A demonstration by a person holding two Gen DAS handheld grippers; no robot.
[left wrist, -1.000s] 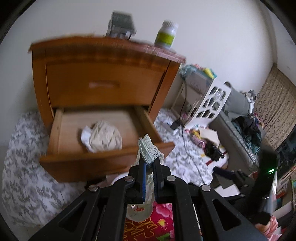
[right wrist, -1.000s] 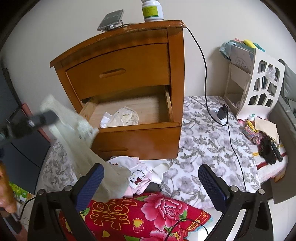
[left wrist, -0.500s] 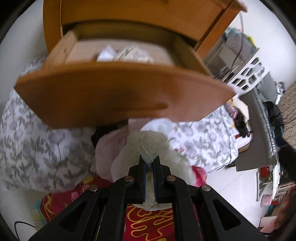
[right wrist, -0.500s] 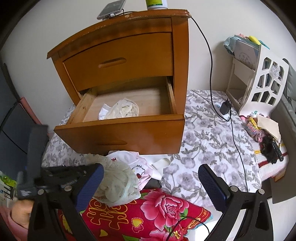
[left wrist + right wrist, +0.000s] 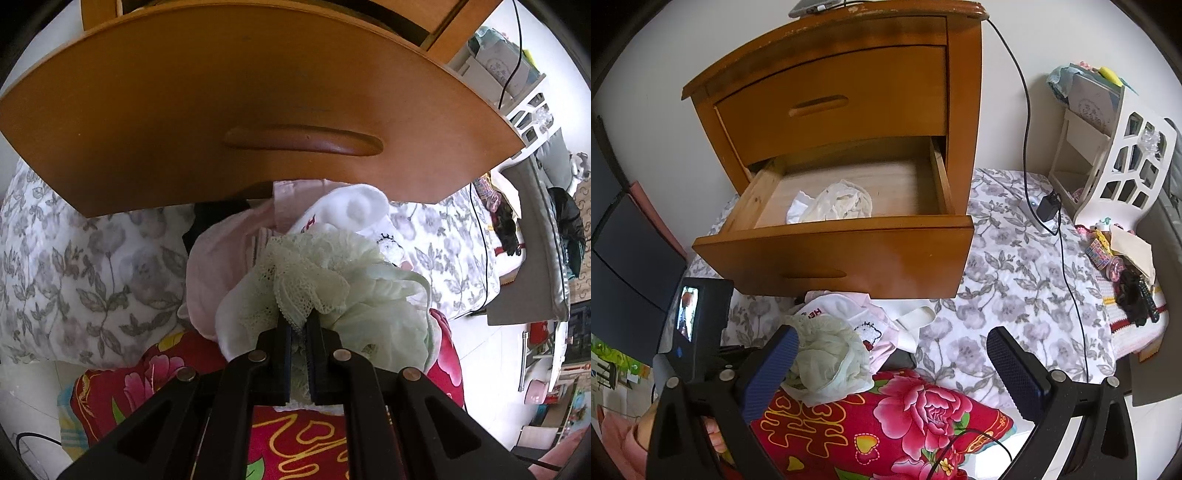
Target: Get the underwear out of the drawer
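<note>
My left gripper [image 5: 298, 322] is shut on the lace edge of pale green underwear [image 5: 325, 291]. The garment is bunched low on a pile of pink and white clothes [image 5: 229, 258], just below the open drawer's front [image 5: 258, 110]. In the right wrist view the same green underwear [image 5: 827, 358] lies beside my right gripper's left finger. My right gripper [image 5: 892, 365] stands open and holds nothing. A cream underwear piece [image 5: 838, 203] with something white under it stays inside the open drawer [image 5: 849, 254].
The wooden nightstand [image 5: 842, 96] has its upper drawer closed. A red floral cushion [image 5: 886, 417] lies in front, on a grey floral quilt [image 5: 1015, 266]. A black cable with a charger [image 5: 1047, 205] runs right of the nightstand. A white rack [image 5: 1123, 162] stands at right.
My left gripper has come down from drawer height to below the drawer front, bringing the green underwear onto the clothes pile. My right gripper stays open, shifted only slightly.
</note>
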